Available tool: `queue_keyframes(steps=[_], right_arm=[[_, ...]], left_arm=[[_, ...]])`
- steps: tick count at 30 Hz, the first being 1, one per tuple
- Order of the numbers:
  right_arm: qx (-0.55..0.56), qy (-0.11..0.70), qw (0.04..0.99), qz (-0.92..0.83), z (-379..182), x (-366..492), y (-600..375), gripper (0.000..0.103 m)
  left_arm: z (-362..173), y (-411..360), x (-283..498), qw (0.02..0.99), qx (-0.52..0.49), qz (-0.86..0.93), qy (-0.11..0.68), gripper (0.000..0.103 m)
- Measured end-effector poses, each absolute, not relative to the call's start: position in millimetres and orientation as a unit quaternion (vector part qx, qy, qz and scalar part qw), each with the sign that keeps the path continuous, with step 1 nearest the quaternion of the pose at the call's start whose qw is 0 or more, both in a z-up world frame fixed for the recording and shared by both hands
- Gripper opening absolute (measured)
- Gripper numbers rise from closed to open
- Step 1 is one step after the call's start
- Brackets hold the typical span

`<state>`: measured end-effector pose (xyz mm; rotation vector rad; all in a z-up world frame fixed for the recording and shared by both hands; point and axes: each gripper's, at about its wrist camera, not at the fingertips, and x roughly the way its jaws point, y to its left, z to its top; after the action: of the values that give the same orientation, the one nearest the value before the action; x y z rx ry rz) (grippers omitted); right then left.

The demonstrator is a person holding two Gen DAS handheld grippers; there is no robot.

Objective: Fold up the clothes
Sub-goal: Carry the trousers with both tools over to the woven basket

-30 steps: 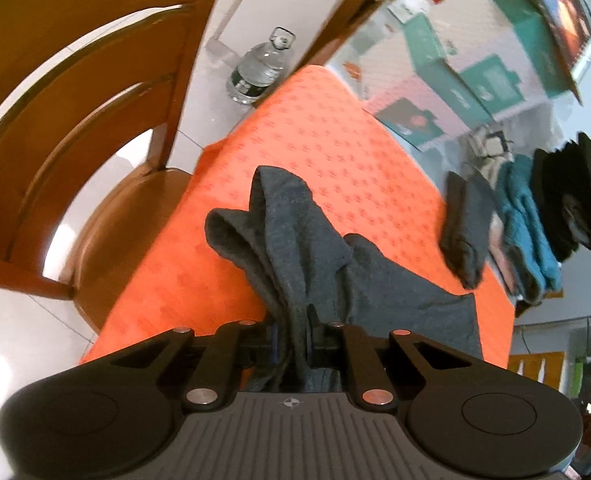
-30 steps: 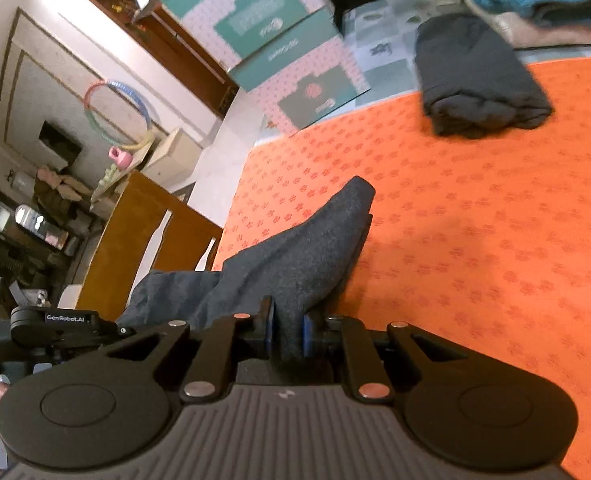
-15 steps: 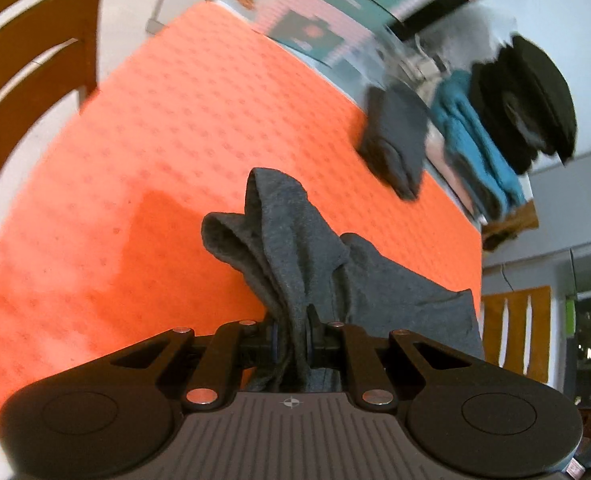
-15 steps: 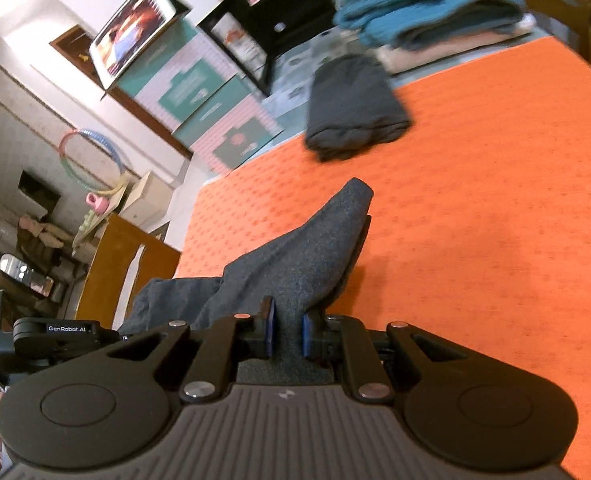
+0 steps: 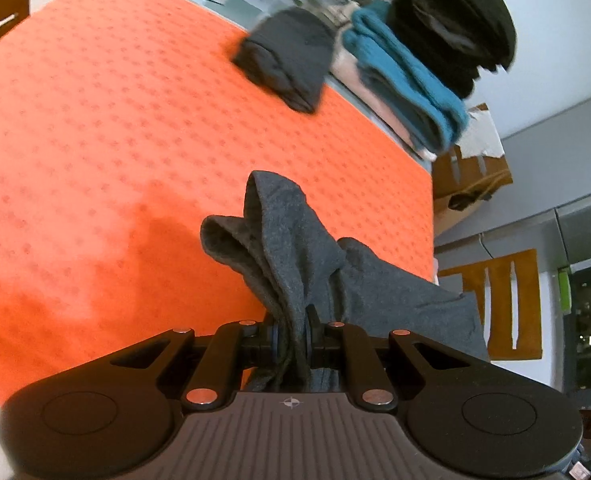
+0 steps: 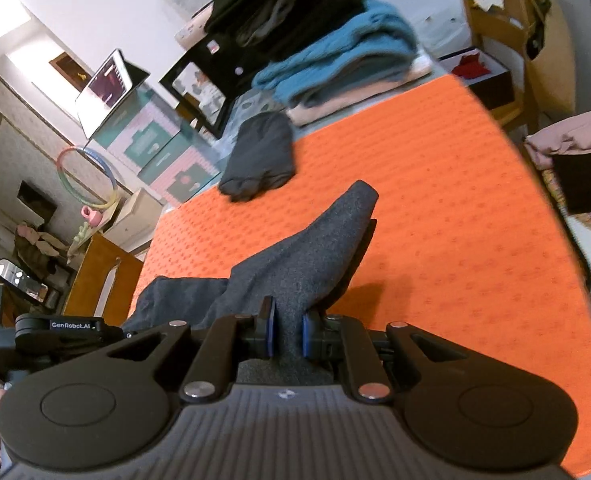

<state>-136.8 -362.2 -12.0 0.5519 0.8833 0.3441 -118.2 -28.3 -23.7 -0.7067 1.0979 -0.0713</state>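
Since one second ago both claws are travelling across the orange cloth toward the stacked clothes: the wooden chair and the water bottle are gone from the left wrist view, and the folded dark grey garment (image 5: 285, 60) is now lying much nearer.

The left claw (image 5: 291, 338) is gripping a bunched part of the grey garment (image 5: 279, 240); its jaws are standing narrow, with the fabric pressed between the pads. The cloth is rising in front of this claw as a folded hump and is spreading to the right toward the other claw. The right claw (image 6: 285, 332) is also closing tight on the same grey garment (image 6: 315, 256), and one pointed end of the fabric is sticking up and forward above the bench (image 6: 455, 200). The garment is hanging between the two claws, above the orange cloth near its close edge.

At the far edge of the bench, the folded dark grey garment (image 6: 261, 158) is lying on the orange cloth (image 5: 95, 120). Just behind it the teal knitted sweater (image 6: 347, 52) is resting on a pale pink folded piece (image 6: 335, 106), and a pile of black clothes (image 6: 279, 4) is standing beside them.
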Motion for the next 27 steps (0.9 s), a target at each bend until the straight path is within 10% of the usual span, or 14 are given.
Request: queue_keyframes(steps=[27], right_arm=[[0.345, 0.380, 0.858, -0.029, -42, -177, -675, 0.014]], left_arm=[[-36, -364, -14, 0.771, -0.225, -0.209, 0.558, 0.013]])
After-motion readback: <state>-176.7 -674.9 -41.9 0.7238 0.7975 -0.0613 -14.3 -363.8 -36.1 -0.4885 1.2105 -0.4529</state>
